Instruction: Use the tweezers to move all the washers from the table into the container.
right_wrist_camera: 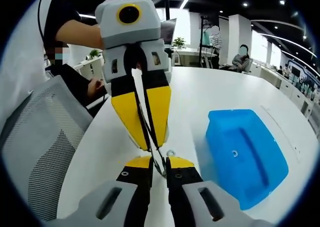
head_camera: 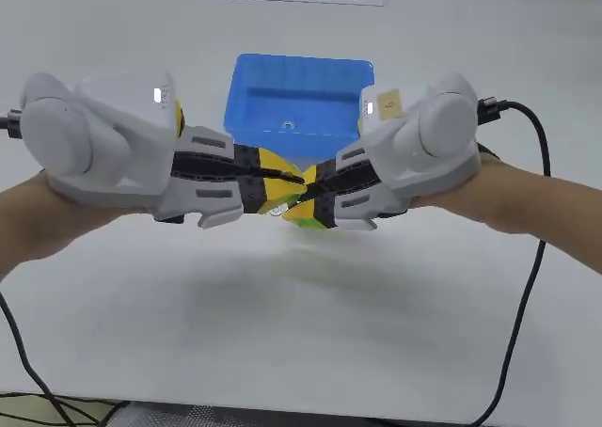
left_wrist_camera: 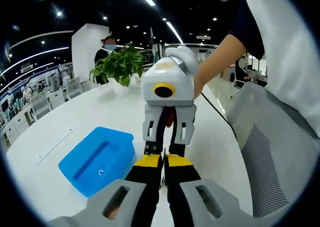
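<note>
Right tongs (right_wrist_camera: 159, 163), tweezers (right_wrist_camera: 155, 154) pointing into them (lengthwise in left tongs (right_wrist_camera: 152, 146))

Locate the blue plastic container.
Head view: the blue rectangular plastic container sits on the white table, just beyond the left claw and right claw, one small metal washer inside.

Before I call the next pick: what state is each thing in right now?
left gripper: shut on tweezers.
right gripper: jaws nearly shut about the tweezers' tip; cannot tell if it grips.
tweezers: held along the left jaws, tip pointing at the right gripper.
loose washer: flat on table, not picked.
container: upright, open.
stored washer: lying inside the container.
</note>
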Available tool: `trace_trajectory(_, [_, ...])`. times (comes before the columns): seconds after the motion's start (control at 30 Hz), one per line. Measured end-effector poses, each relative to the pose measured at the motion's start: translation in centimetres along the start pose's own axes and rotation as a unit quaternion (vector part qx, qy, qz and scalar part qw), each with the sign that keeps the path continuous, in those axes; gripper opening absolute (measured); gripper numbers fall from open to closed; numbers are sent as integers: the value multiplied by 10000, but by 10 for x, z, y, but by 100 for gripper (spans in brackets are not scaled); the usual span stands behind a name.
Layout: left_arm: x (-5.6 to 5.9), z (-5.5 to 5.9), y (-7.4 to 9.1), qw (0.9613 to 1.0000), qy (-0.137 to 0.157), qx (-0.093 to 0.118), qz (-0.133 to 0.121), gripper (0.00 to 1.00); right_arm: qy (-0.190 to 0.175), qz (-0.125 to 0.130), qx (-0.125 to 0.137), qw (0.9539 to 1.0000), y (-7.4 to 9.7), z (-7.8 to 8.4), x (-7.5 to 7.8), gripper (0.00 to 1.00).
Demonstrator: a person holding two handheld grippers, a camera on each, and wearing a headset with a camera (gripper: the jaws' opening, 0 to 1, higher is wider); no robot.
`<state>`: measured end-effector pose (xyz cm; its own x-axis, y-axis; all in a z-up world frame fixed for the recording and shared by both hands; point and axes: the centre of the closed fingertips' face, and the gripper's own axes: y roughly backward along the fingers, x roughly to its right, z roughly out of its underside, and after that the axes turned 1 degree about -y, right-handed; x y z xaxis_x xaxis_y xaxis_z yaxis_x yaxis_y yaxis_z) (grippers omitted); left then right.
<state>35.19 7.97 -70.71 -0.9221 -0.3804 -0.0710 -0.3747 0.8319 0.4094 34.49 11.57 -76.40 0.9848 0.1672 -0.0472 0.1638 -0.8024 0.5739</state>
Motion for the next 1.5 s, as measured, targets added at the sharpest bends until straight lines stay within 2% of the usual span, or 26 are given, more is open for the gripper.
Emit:
trace_trajectory(0.27, [0, -1, -2, 10000, -5, -13, 10, 5, 269, -87, -154, 9995, -5, 5, -1, 12])
trace_trajectory(0.67, [-5, 0, 1, 9999, 9, -35, -158, 6, 460, -37, -45, 9989, -5, 3, 2, 9])
trace_trajectory(0.7, [-5, 0, 1, 9999, 23, -35, -163, 6, 496, -32, -45, 9988, -5, 4, 2, 9])
trace_trajectory(0.77, [-5, 0, 1, 9995, 246, 24, -201, 7, 535, -12, -41, 9986, -5, 4, 3, 9])
trace_trajectory(0.83, [-6, 1, 2, 9993, 290, 48, -220, 7, 546, 11, -30, 9985, -5, 4, 3, 9])
trace_trajectory(0.93, [-3, -1, 2, 9992, 346, 84, -192, 12, 528, 78, -33, 9986, -5, 3, 3, 9])
trace_trajectory(1.0, [6, -6, 2, 9985, 504, 222, -6, 20, 532, 85, -53, 9985, -5, 3, 3, 9])
trace_trajectory(1.07, [9, -6, 4, 9994, 302, 144, -35, 23, 522, 58, -60, 9986, -5, 3, 1, 9])
trace_trajectory(1.13, [7, -3, 7, 9996, 230, 53, -160, 24, 526, 76, -64, 9986, -4, 2, 1, 9])
trace_trajectory(1.23, [5, -4, 12, 9993, 241, 81, -273, 27, 384, 152, 66, 9991, -1, -5, 1, 9])
trace_trajectory(1.3, [4, -8, 19, 9986, 245, 169, -429, 29, 343, 185, 85, 9992, 2, -8, 1, 9])
trace_trajectory(1.33, [0, -11, 24, 9971, 253, 258, -662, 31, 349, 202, 72, 9992, 3, -8, 1, 9])
trace_trajectory(1.43, [-2, -15, 35, 9933, 466, 476, -950, 35, 317, 268, 91, 9991, 9, -13, 1, 9])
trace_trajectory(1.5, [1, -13, 41, 9925, 481, 463, -1020, 37, 321, 293, 107, 9990, 12, -16, 1, 9])
